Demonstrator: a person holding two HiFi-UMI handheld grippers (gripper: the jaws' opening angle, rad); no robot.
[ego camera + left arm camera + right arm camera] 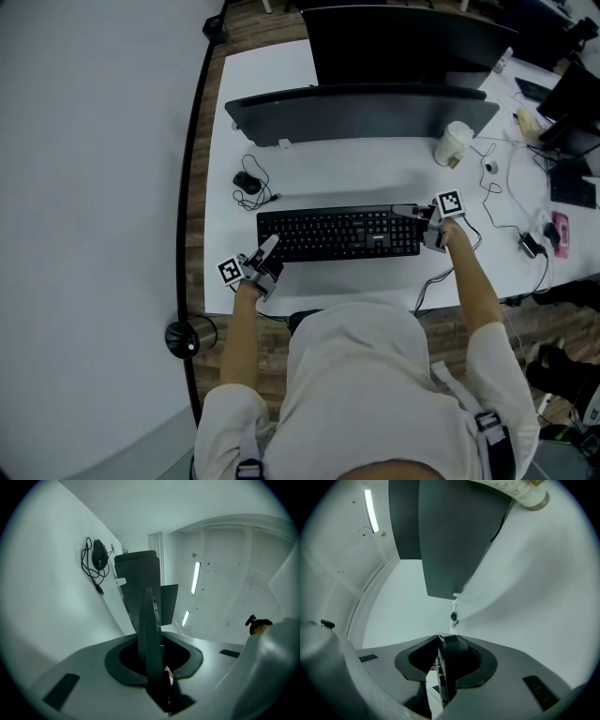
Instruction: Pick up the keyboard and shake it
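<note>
Keyboard at front middle of counter, left gripper at its left end, right gripper at its right end, monitor behind, mouse behind-left, cup behind-right.

Keyboard corners hidden where gripped.

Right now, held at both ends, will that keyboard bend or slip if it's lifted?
Probably stiff: the keyboard looks like a long, flat slab, so it should hardly sag. Gripped only by its thin ends in the left gripper and right gripper, it might twist or slip when shaken.
</note>
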